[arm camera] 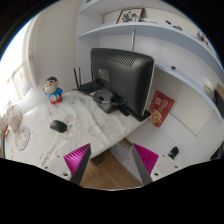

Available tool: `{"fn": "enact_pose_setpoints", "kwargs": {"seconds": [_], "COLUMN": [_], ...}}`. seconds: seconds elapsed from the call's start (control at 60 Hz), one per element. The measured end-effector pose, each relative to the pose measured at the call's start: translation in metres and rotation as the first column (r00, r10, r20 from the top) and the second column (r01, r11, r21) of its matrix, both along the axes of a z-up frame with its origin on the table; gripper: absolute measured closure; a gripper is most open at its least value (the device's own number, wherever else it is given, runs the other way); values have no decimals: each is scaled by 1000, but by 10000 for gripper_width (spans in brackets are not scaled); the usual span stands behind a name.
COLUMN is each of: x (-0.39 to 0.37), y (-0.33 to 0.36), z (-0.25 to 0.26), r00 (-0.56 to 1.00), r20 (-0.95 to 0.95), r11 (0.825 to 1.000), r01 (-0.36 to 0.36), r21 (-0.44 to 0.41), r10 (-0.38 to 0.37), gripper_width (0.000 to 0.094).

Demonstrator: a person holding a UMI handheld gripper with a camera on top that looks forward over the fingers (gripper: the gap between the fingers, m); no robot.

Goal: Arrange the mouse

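A small dark mouse (59, 126) lies on the white desk (95, 125), left of the monitor and well beyond my fingers. My gripper (112, 160) is open and empty, held back from the desk's near corner over the wooden floor. The magenta pads show on the left finger (77, 155) and the right finger (146, 157), with a wide gap between them. Nothing is between the fingers.
A black monitor (122, 73) stands at the back of the desk, seen from behind. A small figurine (54, 91) stands at the far left. A red box (160, 106) leans at the desk's right side. White shelves (150, 35) hang above. A white object (21, 135) sits at the desk's left edge.
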State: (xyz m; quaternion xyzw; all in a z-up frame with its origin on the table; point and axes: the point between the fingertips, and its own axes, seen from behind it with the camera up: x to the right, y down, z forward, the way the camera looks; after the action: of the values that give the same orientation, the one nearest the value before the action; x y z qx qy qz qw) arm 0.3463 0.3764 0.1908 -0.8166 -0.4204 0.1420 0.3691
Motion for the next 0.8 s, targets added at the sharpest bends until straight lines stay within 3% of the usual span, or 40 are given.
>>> {"fn": "enact_pose_setpoints", "kwargs": {"seconds": [0.283,0.5,0.633,0.8], "x": [-43,-88,-111,-137], "y": [-4,-44,-78,-125], "z": [-16,-30,-41,-54], "r00": [993,961,926,842], "r20": [-28,-60,-79,-116], "r11": [993,963,929,848], "r01": [-112,-270,-369,-530], "r21": [35,22,7,0], "r10": [113,271,369,526], "gripper_width": [76,76,79,75]}}
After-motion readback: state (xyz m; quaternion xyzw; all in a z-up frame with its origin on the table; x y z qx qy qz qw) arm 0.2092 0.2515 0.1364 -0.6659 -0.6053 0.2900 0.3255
